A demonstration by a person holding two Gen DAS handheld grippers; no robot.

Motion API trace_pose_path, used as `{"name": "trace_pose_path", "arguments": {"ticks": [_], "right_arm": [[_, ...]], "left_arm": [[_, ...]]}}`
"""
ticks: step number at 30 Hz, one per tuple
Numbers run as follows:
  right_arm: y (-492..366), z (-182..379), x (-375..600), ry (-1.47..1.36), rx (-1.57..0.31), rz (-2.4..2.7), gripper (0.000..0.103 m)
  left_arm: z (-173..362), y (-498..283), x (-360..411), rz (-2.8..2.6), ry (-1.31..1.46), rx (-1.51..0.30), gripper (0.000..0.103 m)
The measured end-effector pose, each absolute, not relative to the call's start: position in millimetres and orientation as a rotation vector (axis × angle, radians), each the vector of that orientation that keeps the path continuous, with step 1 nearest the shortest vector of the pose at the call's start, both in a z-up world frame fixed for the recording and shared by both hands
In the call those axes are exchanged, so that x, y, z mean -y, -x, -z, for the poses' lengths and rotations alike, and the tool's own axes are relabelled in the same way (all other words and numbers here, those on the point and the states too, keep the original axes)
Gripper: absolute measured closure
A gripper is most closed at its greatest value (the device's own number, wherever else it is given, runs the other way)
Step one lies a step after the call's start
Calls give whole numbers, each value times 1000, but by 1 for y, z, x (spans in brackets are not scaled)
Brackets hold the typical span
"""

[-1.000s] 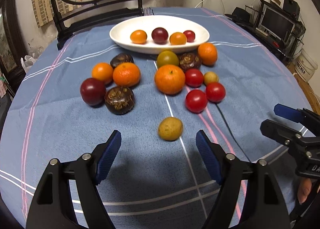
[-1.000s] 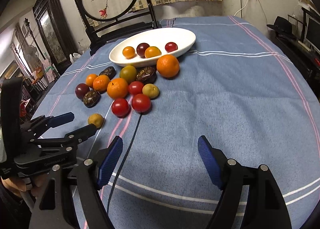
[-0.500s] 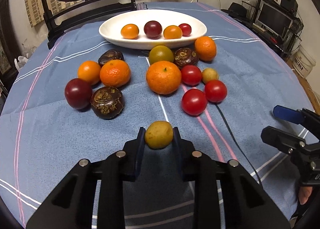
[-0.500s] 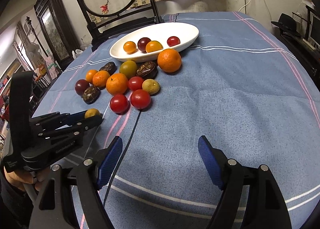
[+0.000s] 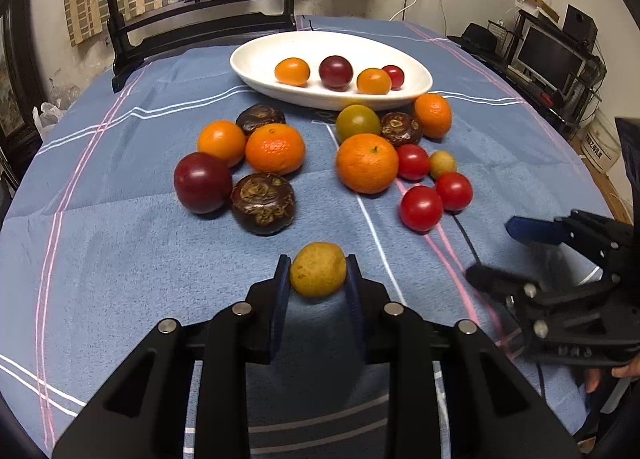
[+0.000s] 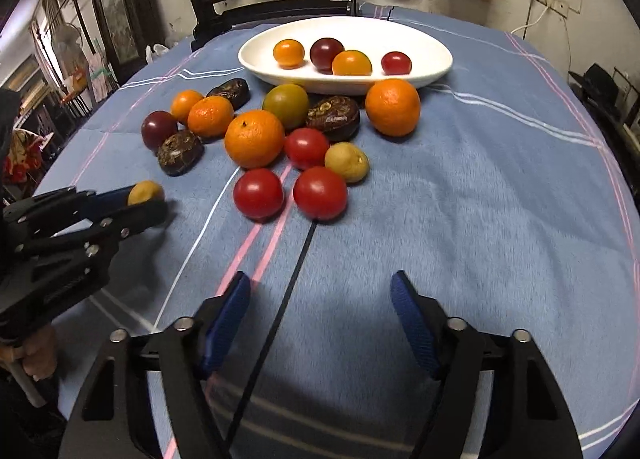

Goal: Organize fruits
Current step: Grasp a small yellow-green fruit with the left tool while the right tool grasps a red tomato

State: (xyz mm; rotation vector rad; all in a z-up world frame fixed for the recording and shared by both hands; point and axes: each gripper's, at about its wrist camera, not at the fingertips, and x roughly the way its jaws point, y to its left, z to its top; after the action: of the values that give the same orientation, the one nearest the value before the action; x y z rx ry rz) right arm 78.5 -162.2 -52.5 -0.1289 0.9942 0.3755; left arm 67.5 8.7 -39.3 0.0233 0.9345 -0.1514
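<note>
A: What is the left gripper (image 5: 318, 273) doing?

B: It is clamping a small yellow fruit (image 5: 318, 274) between its two blue pads, which are pressing on the fruit's left and right sides. The fruit is sitting right at the fingertips, above the blue tablecloth (image 5: 120, 251).

A: And the right gripper (image 6: 320, 317)?

B: It is hanging open with nothing between its fingers, pointing at two red tomatoes (image 6: 320, 193) lying just ahead of it. A thin black cable (image 6: 280, 315) is running under it toward them.

A: Where is the remaining fruit lying?

B: Ahead of both grippers, oranges, dark plums and brown fruits are clustering on the cloth. Beyond them, farthest from the grippers, the white oval dish (image 5: 256, 59) is holding four small fruits.
</note>
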Motion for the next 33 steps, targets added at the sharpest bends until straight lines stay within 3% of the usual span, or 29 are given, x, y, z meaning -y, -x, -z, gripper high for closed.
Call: {"name": "trace_pose_path", "arguments": {"ticks": [3,9,16,23,33], "right_arm": [[-90,51,159,152,-990,-349,49],[-108,52,147,192,-993,-346,52],[-122,50,140,178,-971,-354,73],[-109,41,148,138,-949,-375,74],[-93,-24,187,62,-777,-388,74]], "left_arm": [[42,-68,-13,159,-8,-942,77],[44,-70,-17,166,10,-950,77],[44,-72,-17,157,11,-955,77],[40,-69,-19,140,9,-955,77],[-11,-84,-9,169,-37,-860,77]]}}
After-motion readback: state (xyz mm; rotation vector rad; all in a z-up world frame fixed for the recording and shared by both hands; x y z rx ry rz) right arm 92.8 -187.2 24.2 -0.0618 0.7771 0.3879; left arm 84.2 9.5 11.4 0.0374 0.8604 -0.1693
